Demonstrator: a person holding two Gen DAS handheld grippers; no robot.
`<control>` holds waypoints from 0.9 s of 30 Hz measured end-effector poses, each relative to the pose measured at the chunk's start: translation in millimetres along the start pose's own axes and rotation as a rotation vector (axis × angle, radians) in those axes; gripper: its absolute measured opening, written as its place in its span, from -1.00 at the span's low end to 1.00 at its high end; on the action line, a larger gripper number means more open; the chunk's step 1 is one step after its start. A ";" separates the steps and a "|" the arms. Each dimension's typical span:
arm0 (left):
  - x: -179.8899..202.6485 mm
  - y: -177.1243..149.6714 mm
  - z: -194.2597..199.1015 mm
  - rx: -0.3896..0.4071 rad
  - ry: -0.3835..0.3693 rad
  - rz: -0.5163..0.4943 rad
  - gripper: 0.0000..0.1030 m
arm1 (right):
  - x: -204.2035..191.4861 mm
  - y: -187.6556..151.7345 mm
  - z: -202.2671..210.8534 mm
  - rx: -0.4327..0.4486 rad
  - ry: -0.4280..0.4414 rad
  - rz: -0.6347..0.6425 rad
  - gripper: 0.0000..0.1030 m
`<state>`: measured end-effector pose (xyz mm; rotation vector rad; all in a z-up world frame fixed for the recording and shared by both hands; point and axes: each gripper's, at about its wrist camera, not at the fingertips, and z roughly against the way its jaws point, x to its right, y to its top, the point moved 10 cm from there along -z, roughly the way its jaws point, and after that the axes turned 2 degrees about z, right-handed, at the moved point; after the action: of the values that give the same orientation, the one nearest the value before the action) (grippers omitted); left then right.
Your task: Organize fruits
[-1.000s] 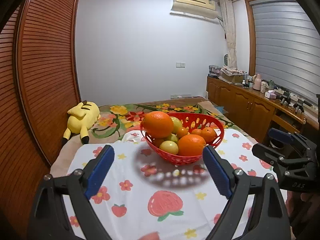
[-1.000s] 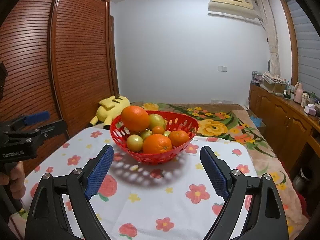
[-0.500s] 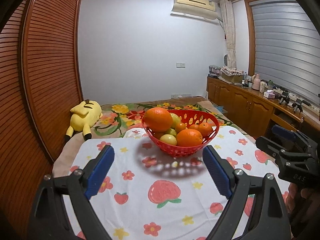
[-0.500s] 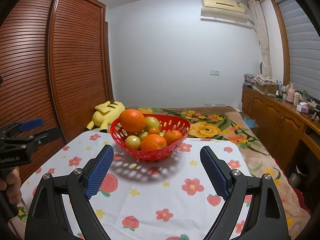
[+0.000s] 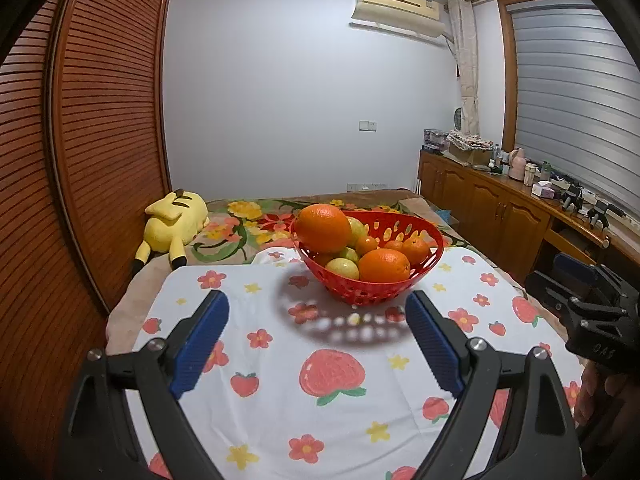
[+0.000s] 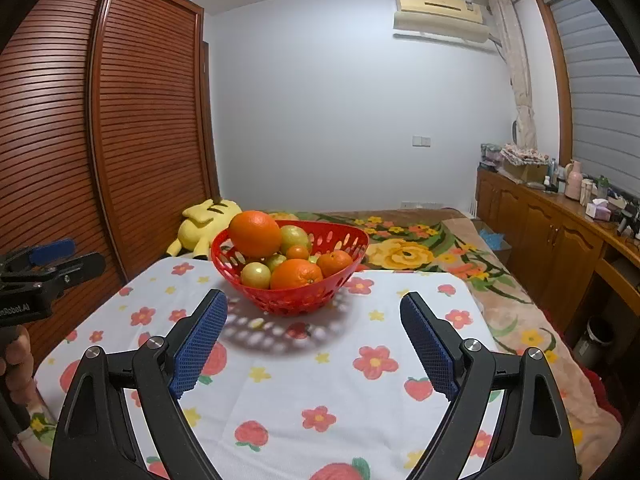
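A red perforated basket (image 5: 428, 270) (image 6: 352, 256) stands on the far half of a table with a white flowered cloth (image 5: 328, 392) (image 6: 320, 380). It holds a big orange (image 5: 325, 228) (image 6: 255, 233) on top, smaller oranges (image 5: 384, 266) (image 6: 297, 274) and yellow-green fruits (image 5: 342, 269) (image 6: 256, 275). My left gripper (image 5: 316, 344) is open and empty, short of the basket. My right gripper (image 6: 314, 340) is open and empty, also short of it. Each gripper shows at the edge of the other's view, the right (image 5: 588, 304) and the left (image 6: 44, 268).
A yellow plush toy (image 5: 176, 226) (image 6: 202, 226) lies on a flowered bed (image 6: 420, 248) behind the table. A slatted wooden wardrobe (image 5: 80, 160) stands at the left. A wooden sideboard (image 5: 500, 208) with small items runs along the right wall.
Both grippers have pulled back from the basket, which now looks smaller and farther off. More of the cloth shows in front. Both stayed open.
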<state>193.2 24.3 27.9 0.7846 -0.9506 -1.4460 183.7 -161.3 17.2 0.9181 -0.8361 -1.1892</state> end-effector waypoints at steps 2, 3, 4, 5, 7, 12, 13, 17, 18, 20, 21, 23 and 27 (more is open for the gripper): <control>-0.4 -1.2 -0.5 -0.002 -0.001 0.003 0.76 | 0.0 -0.1 0.0 -0.001 0.001 0.000 0.75; -0.8 -1.6 -0.5 -0.002 0.000 0.003 0.76 | -0.1 -0.1 0.3 0.000 0.000 0.001 0.75; -1.0 -2.0 -0.5 -0.002 0.000 0.004 0.76 | -0.1 -0.1 0.0 0.000 0.001 0.001 0.75; -0.9 -1.8 -1.1 -0.002 0.000 0.004 0.76 | -0.1 -0.1 0.0 0.000 0.000 0.002 0.75; -0.6 -2.7 -1.3 -0.003 0.000 0.005 0.76 | 0.1 0.2 0.3 0.002 -0.001 0.003 0.75; -0.7 -4.2 -1.3 -0.004 0.001 0.006 0.76 | 0.0 0.9 0.9 0.003 0.000 0.003 0.75; -0.5 -4.3 -1.1 -0.003 0.000 0.006 0.76 | -0.2 0.9 0.7 0.003 0.000 0.003 0.75; -0.8 -4.7 -1.6 -0.004 0.000 0.005 0.76 | -0.3 0.8 0.8 0.004 0.000 0.003 0.75; -0.9 -4.8 -1.5 -0.005 0.000 0.006 0.76 | -0.3 0.9 0.7 0.003 -0.001 0.002 0.75; -0.7 -4.2 -1.2 -0.004 0.000 0.006 0.76 | -1.0 2.2 0.5 0.004 0.000 0.002 0.75; -0.5 -4.9 -1.3 -0.004 0.000 0.005 0.76 | -1.0 2.3 0.5 0.004 0.000 0.003 0.75; -0.5 -6.0 -0.9 -0.003 0.000 0.004 0.76 | -0.9 2.2 0.6 0.005 -0.001 0.004 0.75; -0.4 -6.0 -0.7 -0.003 0.000 0.004 0.76 | -0.9 3.1 0.3 0.006 -0.001 0.003 0.75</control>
<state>191.2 24.5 22.2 0.7797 -0.9490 -1.4436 184.4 -160.1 20.1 0.9209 -0.8416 -1.1855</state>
